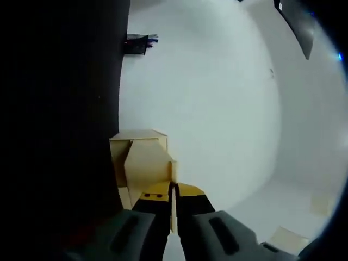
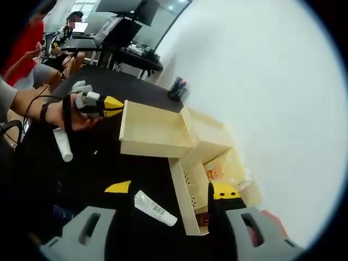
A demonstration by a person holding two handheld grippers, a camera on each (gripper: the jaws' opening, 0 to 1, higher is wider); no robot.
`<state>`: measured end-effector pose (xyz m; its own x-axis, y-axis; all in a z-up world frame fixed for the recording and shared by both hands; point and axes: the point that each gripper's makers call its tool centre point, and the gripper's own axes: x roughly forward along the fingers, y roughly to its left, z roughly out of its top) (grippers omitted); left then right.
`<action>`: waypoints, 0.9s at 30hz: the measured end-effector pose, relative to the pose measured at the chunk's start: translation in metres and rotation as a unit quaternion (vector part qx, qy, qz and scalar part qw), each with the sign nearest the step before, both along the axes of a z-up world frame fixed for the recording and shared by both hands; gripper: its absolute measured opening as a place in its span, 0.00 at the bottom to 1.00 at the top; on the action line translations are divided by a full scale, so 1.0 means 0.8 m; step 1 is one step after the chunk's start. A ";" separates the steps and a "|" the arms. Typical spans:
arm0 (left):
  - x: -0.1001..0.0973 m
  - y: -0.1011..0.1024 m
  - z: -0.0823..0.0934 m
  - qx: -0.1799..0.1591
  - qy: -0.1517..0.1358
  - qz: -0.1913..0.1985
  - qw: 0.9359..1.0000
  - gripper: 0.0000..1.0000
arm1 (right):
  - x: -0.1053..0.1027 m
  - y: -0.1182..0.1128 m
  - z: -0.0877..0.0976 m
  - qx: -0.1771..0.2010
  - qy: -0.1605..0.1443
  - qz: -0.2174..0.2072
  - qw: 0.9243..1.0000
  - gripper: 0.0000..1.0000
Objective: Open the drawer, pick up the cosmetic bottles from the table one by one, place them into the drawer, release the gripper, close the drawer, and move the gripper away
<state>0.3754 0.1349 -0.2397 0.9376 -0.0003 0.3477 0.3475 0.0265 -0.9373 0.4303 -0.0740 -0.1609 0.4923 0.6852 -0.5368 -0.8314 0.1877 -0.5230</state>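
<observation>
Gripping the open drawer [image 2: 155, 130] front edge at 12 o'clock, the left tongs [image 1: 173, 191] are pinched nearly closed. The right tongs [image 2: 171, 193] gape wide astride a white bottle [image 2: 155, 208] on the black worktop [image 2: 103, 168]; closing on it likely comes next.

White wall [image 2: 261, 81] rising behind black table [image 2: 109, 81]. Small dark pen holder [image 2: 177, 88] standing at table's far edge, w/ wall just beside it; also showing in left gripper view [image 1: 137, 43]. Desks w/ monitors [image 2: 128, 11] sitting far left; seated person [image 2: 69, 27] facing laptop.
</observation>
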 end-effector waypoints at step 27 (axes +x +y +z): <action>-0.062 -0.018 0.037 0.340 0.010 -0.035 0.940 0.38 | -0.058 0.014 0.001 -0.018 -0.015 0.083 0.996 0.44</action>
<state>0.3262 0.1208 -0.2102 0.9333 -0.2781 0.2270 0.3532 0.5986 -0.7190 0.3839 -0.0626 -0.1601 0.3900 0.7397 -0.5484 -0.8329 0.0293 -0.5527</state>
